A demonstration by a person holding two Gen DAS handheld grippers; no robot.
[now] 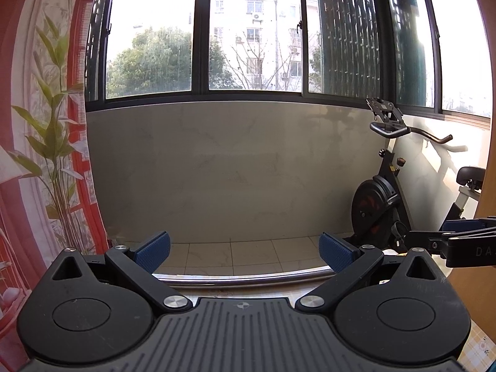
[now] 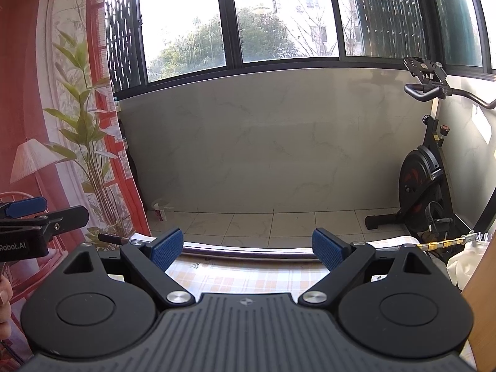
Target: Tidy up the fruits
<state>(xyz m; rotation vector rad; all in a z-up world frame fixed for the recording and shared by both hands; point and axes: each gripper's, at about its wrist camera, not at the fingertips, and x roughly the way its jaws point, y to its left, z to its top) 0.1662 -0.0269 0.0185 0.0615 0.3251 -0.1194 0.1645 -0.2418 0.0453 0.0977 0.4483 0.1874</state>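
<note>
Tiled balcony floor [image 2: 263, 226] beyond a checked surface [image 2: 241, 274]; exercise bike [image 2: 424, 183] at right. Left tongs [image 1: 245, 252] and right tongs [image 2: 246, 249] both gape wide, empty.

The right gripper [image 2: 246, 249] pointed across a surface [image 2: 248, 274] covered in a pale checked cloth, its blue-padded fingers [image 2: 166, 249] spread wide with nothing between them. A metal rail [image 2: 248, 252] ran along the far edge of the surface. Beyond it lay a tiled floor [image 2: 263, 226] and a pale marbled wall [image 2: 263, 139] under dark-framed windows [image 2: 226, 18]. An exercise bike [image 2: 424, 173] stood at the right. A red curtain printed with a plant and a lamp [image 2: 62, 108] hung at the left. The left gripper [image 2: 28, 214] reached in from the left edge, and part of a hand [image 2: 4, 303] showed below it.
</note>
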